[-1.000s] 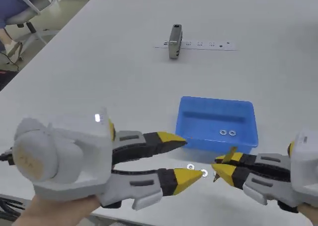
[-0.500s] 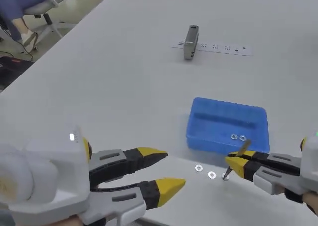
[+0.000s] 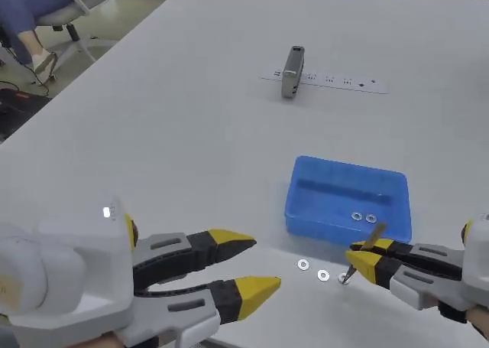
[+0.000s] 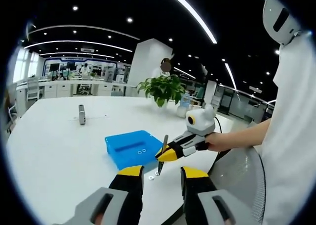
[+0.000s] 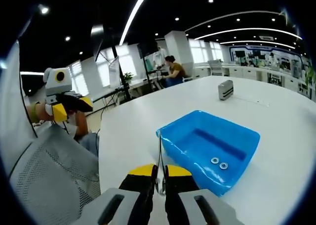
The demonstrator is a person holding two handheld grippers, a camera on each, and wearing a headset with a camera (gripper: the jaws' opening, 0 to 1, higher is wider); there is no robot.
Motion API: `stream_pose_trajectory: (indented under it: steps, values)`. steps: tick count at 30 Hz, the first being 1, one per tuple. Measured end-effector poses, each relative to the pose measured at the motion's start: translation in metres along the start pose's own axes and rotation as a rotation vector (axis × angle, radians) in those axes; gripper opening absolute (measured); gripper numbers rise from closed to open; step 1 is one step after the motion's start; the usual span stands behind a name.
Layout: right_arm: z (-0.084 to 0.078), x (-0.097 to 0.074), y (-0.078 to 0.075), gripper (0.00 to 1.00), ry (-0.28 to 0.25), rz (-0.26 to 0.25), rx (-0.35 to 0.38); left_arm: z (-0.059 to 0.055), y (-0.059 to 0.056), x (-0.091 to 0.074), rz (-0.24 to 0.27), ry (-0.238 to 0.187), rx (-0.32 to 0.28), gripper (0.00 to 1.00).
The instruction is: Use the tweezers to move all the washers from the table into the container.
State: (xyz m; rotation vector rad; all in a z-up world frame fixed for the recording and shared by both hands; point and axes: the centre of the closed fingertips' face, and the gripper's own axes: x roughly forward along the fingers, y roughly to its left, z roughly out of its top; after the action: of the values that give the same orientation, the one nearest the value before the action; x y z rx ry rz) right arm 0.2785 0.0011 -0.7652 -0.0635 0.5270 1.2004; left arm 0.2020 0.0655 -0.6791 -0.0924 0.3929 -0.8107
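Observation:
The blue container sits on the white table with two washers inside. Two more washers lie on the table just in front of it. My right gripper is shut on thin metal tweezers, whose tip touches the table right beside those washers. In the right gripper view the tweezers stand between the shut jaws of the right gripper, before the container. My left gripper is open and holds nothing, left of the washers. The left gripper faces the container.
A white power strip with a grey adapter lies at the far side of the table. An office chair stands off the table's left. The table's near edge runs just under both grippers.
The left gripper has drawn back to the left, away from the loose washers. The right gripper holds the tweezers' tip by the washers as before. The head camera has shifted.

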Motion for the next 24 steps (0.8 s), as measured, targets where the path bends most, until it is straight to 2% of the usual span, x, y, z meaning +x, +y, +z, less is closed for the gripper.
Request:
stream_pose_trajectory:
  steps: [1,2,4,6,8,12,17,21,22,24]
  values:
    - [-0.003,0.001,0.001,0.03,0.019,0.002,-0.029,-0.002,0.000,0.000,0.001,0.006,0.003,0.28]
    - [0.000,0.002,0.001,0.04,-0.001,0.005,-0.055,-0.003,0.001,0.001,0.001,0.010,0.007,0.28]
    - [-0.003,0.001,-0.001,0.03,0.019,0.004,-0.094,-0.004,0.001,0.001,-0.001,0.017,0.008,0.28]
    - [-0.003,0.001,-0.001,0.03,0.017,0.009,-0.092,-0.005,0.000,0.001,-0.004,0.021,0.011,0.28]
    - [-0.001,0.001,-0.002,0.03,-0.008,0.006,-0.075,-0.005,0.000,0.001,-0.005,0.020,0.012,0.28]
    - [-0.004,0.002,-0.005,0.03,0.003,0.001,-0.076,-0.005,-0.001,0.001,-0.003,0.019,0.009,0.28]
    - [-0.006,0.002,0.000,0.03,0.017,0.020,-0.089,-0.005,0.000,0.000,-0.002,0.017,0.007,0.28]
    - [-0.013,-0.001,0.008,0.03,0.073,0.044,-0.235,-0.005,0.002,0.000,0.001,0.012,0.003,0.28]
    - [-0.014,-0.002,0.007,0.02,0.087,0.033,-0.269,-0.005,0.002,0.000,0.002,0.011,0.002,0.29]
    - [-0.013,-0.002,0.009,0.02,0.092,0.026,-0.259,-0.005,0.003,0.000,0.006,0.008,0.000,0.30]
